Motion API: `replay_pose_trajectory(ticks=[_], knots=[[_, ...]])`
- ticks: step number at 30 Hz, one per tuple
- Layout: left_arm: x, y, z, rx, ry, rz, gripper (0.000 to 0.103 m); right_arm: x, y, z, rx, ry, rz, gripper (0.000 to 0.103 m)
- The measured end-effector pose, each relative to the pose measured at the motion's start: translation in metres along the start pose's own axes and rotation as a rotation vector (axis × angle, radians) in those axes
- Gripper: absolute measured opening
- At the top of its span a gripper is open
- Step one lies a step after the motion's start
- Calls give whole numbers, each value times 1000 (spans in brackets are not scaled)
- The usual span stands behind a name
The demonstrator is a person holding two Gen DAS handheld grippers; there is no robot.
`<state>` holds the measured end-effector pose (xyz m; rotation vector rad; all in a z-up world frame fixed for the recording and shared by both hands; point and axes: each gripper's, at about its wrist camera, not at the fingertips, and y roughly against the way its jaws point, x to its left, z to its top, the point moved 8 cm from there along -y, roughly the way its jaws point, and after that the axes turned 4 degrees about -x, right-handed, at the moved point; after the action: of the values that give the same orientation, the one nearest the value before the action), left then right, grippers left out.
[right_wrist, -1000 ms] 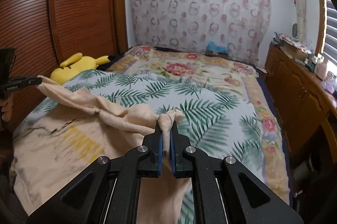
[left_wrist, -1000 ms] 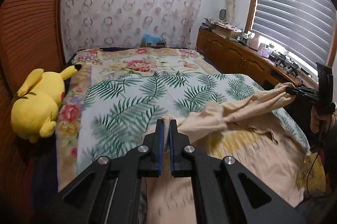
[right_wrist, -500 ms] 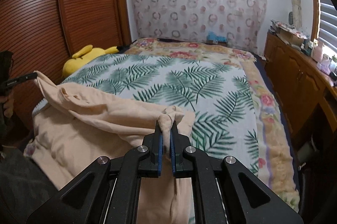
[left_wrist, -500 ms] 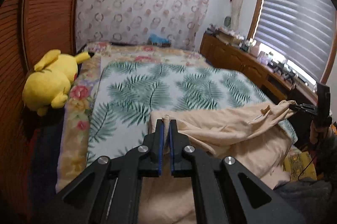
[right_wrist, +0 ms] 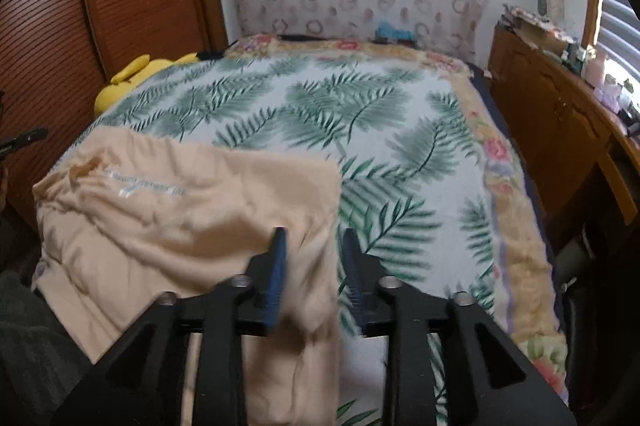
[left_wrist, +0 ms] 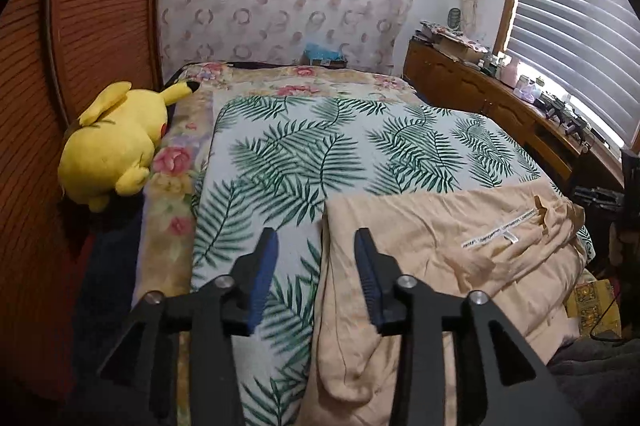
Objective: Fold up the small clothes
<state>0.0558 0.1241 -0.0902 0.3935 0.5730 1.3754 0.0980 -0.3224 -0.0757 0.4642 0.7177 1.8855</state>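
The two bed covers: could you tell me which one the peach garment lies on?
The palm-leaf blanket, not the floral blanket bordering it, carries the peach garment.

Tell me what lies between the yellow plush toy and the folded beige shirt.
In the left wrist view, only bedding: the floral blanket border beside the plush toy, then the palm-leaf sheet up to the shirt.

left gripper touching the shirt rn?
Cannot tell. In the left wrist view the left gripper is open, its fingers straddling the edge of the shirt on the bed; no grip, but the right finger overlaps the fabric, so contact isn't clear.
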Motion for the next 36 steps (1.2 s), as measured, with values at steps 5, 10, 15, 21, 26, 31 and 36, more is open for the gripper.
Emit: replay_pose_trajectory(ticks=[5, 10, 15, 21, 26, 31, 36], knots=[[-4, -18, 12, 19, -34, -8, 57, -9, -9, 24, -28, 3, -20, 47], [-9, -50, 14, 70, -56, -21, 58, -11, -33, 33, -13, 12, -10, 53], [-9, -80, 9, 142, -67, -11, 58, -11, -66, 25, 49, 11, 2, 54], [-10, -100, 2, 193, -67, -11, 58, -15, -86, 17, 84, -19, 22, 54], [-9, -112, -8, 232, -59, -5, 58, -13, -90, 14, 77, -17, 25, 55], [-7, -116, -12, 237, -56, -5, 58, -12, -90, 13, 72, -2, 21, 57], [-8, -117, -13, 225, -61, 6, 58, -11, -90, 14, 71, -4, 20, 57]])
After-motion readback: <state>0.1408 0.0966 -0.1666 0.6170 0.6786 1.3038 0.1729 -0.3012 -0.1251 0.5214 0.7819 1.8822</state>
